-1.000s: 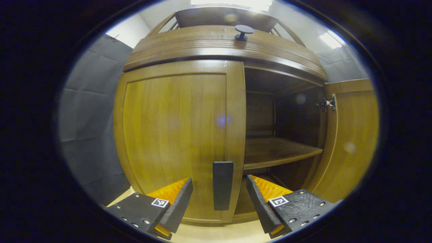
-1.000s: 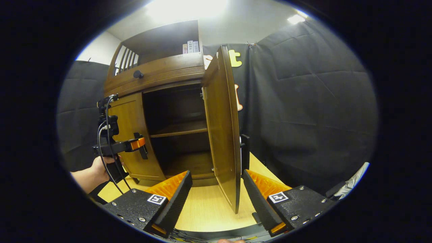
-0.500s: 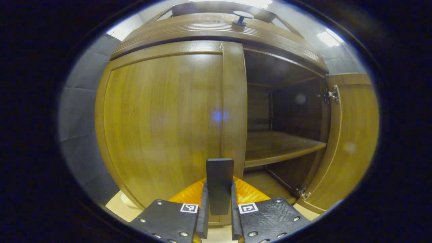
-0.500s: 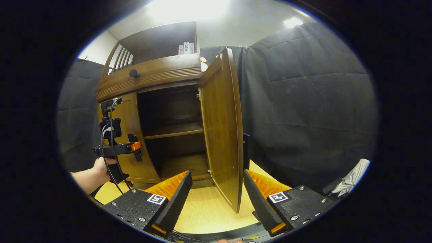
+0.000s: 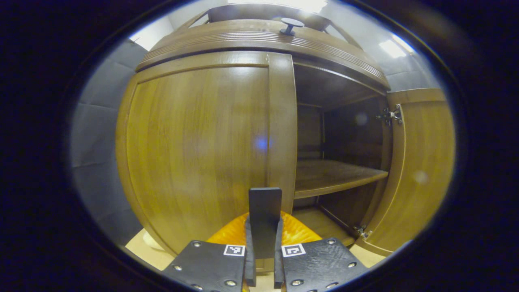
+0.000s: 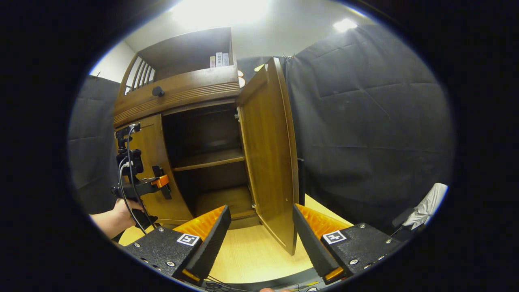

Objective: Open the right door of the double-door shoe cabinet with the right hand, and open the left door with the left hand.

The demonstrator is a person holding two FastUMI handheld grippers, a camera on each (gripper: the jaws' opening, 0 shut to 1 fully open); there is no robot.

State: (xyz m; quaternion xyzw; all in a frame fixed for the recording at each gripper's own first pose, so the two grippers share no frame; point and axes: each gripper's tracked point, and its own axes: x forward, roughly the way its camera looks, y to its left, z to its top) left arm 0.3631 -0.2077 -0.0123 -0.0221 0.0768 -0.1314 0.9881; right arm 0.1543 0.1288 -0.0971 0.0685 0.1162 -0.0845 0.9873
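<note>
The wooden shoe cabinet's left door (image 5: 198,150) is flat against the cabinet, with a black bar handle (image 5: 265,219) on its inner edge. My left gripper (image 5: 262,267) is shut on that handle, a finger on either side of it. The right door (image 5: 421,170) stands swung wide, showing the dark inside and a shelf (image 5: 332,176). In the right gripper view the open right door (image 6: 269,162) rises just beyond my right gripper (image 6: 261,239), which is open and holds nothing. Farther left there, the left gripper (image 6: 160,182) and a hand (image 6: 117,211) are at the left door (image 6: 152,166).
A round black knob (image 5: 288,25) sits on the drawer front above the doors. An upper shelf holds a few books (image 6: 219,59). Black cloth (image 6: 365,134) hangs right of the cabinet. Light wood floor (image 6: 251,255) lies in front, and a white cloth (image 6: 427,202) at far right.
My left gripper moved in and shut on the left door's handle. The right gripper drew back from the right door, which swung a little wider.
</note>
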